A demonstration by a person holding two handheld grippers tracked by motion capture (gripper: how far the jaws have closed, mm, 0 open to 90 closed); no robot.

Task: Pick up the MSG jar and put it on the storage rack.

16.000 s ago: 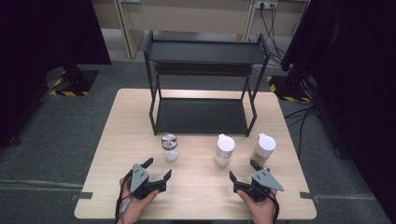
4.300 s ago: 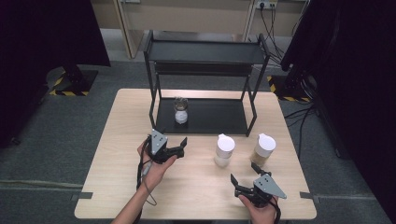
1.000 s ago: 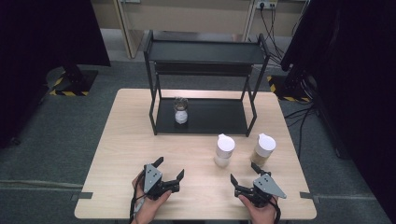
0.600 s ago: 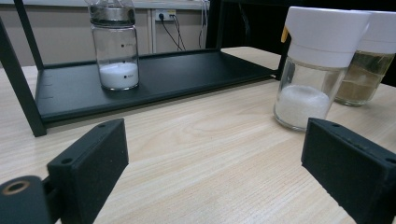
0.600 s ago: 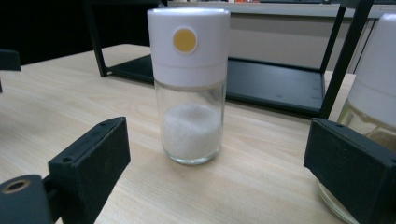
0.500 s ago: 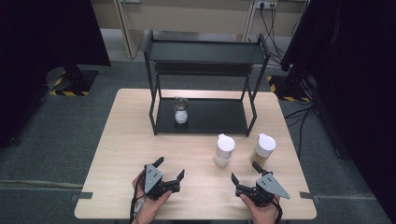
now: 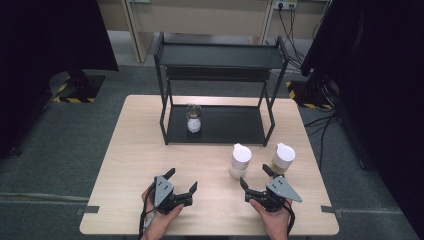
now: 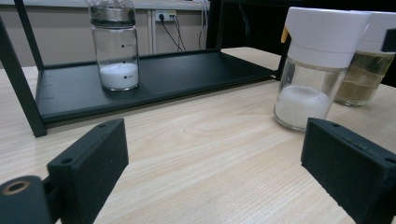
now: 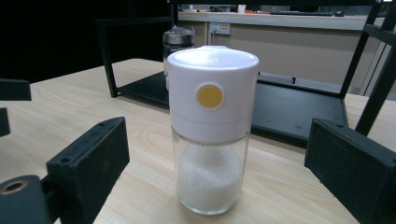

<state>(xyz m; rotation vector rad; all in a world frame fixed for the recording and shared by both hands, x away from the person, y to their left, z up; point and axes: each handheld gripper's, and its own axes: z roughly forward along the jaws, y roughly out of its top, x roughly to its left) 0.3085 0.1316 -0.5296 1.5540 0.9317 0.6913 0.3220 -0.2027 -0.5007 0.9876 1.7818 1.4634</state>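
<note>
The right tool (image 7: 255, 177) hangs open near the front of the bench (image 7: 125, 165), its jaws aimed at the salt jar (image 7: 241, 161), which stands a little beyond the tips; nothing is held. In the right gripper view the jar (image 9: 208, 130) sits upright, centred between the two pads and ahead of them, not touched. The left tool (image 7: 181, 180) is open and empty too, well left of the jar.

The jar is tall, with a heavy white cap over a narrow glass base. If the right tool goes in off-centre, I judge one pad would meet the glass first and push the jar along or tip it. A grip high on the smooth cap could slip; lower on the glass looks safer.

A second jar (image 7: 282, 159), holding brownish stuff, stands just right of the salt jar. The gap between them is narrow, so the right-hand pad has little room and could knock that neighbour over.

Beyond both jars stands the rack (image 7: 218, 95), its low shelf carrying a small jar (image 7: 193, 118) at the left. The shelf's middle and right lie open. Its front right post (image 7: 270, 120) stands just beyond the jars, and the upper shelf gives modest headroom, so a lifted jar could strike either. The near left bench is open.
</note>
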